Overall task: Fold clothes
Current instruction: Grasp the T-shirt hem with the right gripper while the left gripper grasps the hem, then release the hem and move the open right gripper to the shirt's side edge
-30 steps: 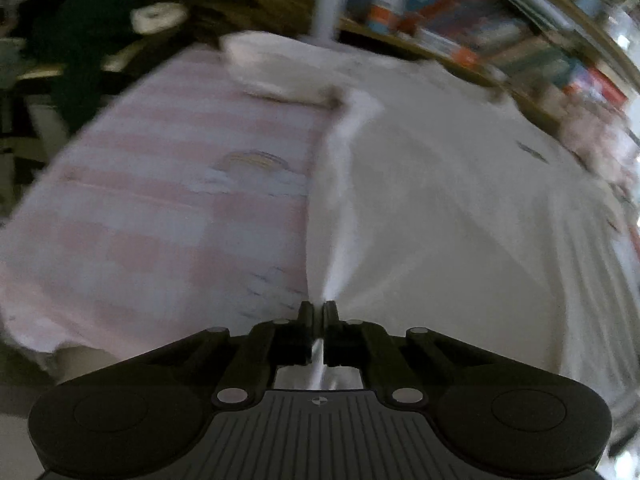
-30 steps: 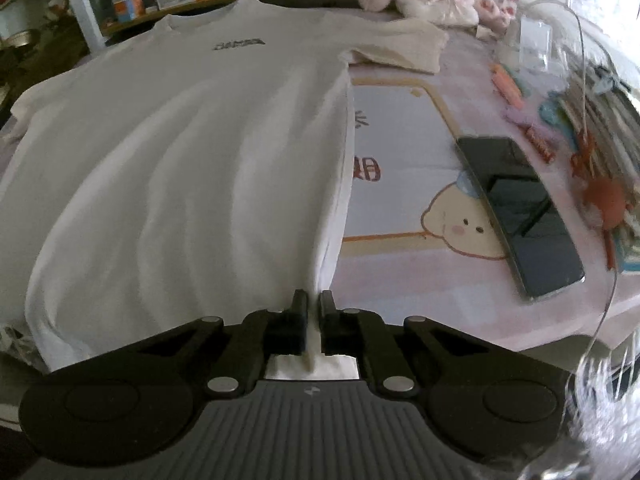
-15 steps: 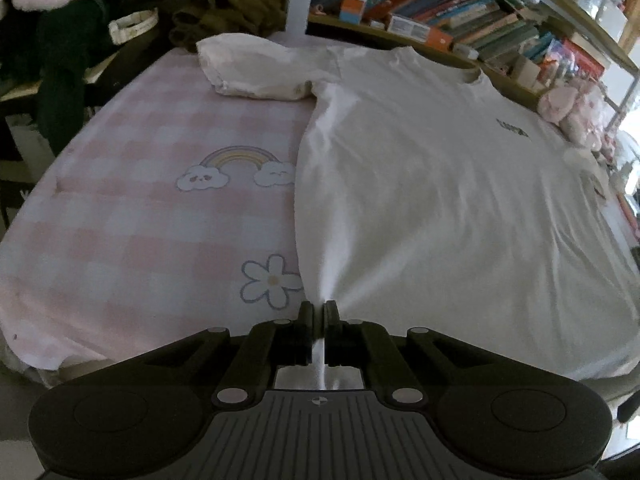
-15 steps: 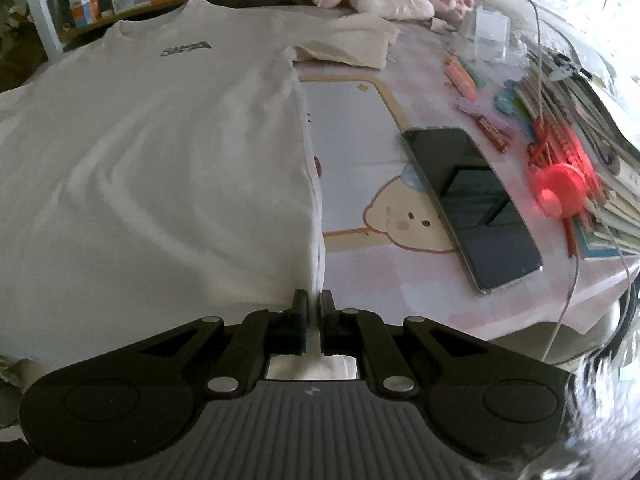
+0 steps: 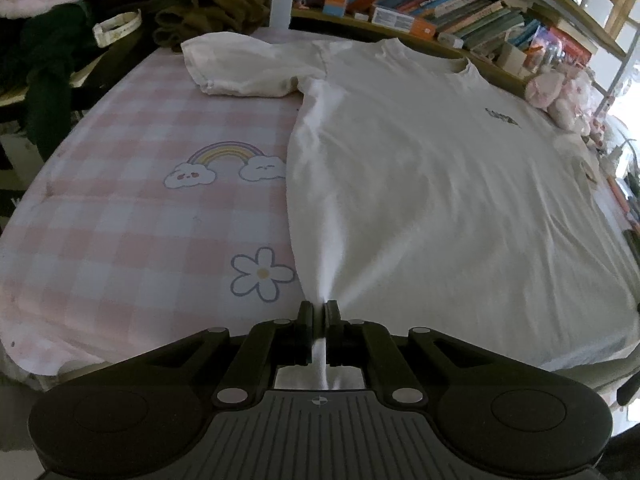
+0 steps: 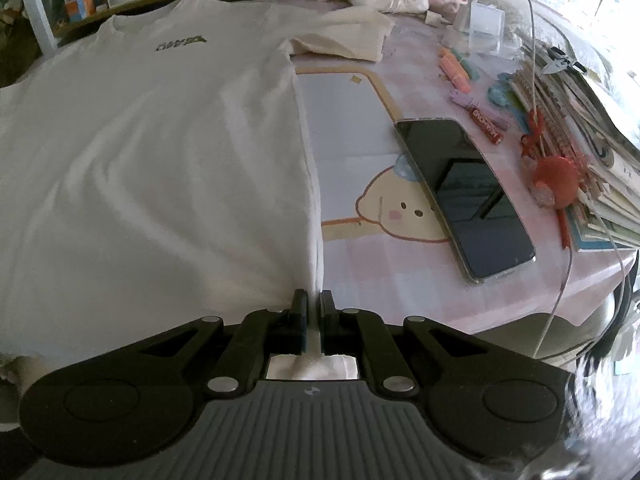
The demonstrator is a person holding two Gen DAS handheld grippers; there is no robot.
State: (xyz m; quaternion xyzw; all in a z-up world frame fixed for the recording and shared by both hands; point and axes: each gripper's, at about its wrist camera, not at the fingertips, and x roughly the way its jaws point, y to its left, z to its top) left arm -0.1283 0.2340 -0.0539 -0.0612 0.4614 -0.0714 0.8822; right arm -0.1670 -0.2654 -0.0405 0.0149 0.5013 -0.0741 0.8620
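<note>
White t-shirt (image 5: pixel 420 184) lies flat, front up, on the pink checked tablecloth (image 5: pixel 132 216) — collar at 12 o'clock. Left gripper (image 5: pixel 319 308) pinches the hem corner at 6 (fabric bunched between its fingers), right gripper (image 6: pixel 313 300) clamps the other corner. Phone (image 6: pixel 464 196) sits at 3 o'clock.

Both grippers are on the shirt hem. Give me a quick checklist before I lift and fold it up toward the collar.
1. Left gripper pinching the T-shirt hem corner: ok.
2. Right gripper pinching the other hem corner: ok.
3. Shirt lying flat, sleeves spread out: ok.
4. Nothing resting on the shirt: ok.
5. Phone clear of the shirt's side edge: ok, but close to it.
6. Both fabric layers caught in each pinch: cannot tell.
</note>
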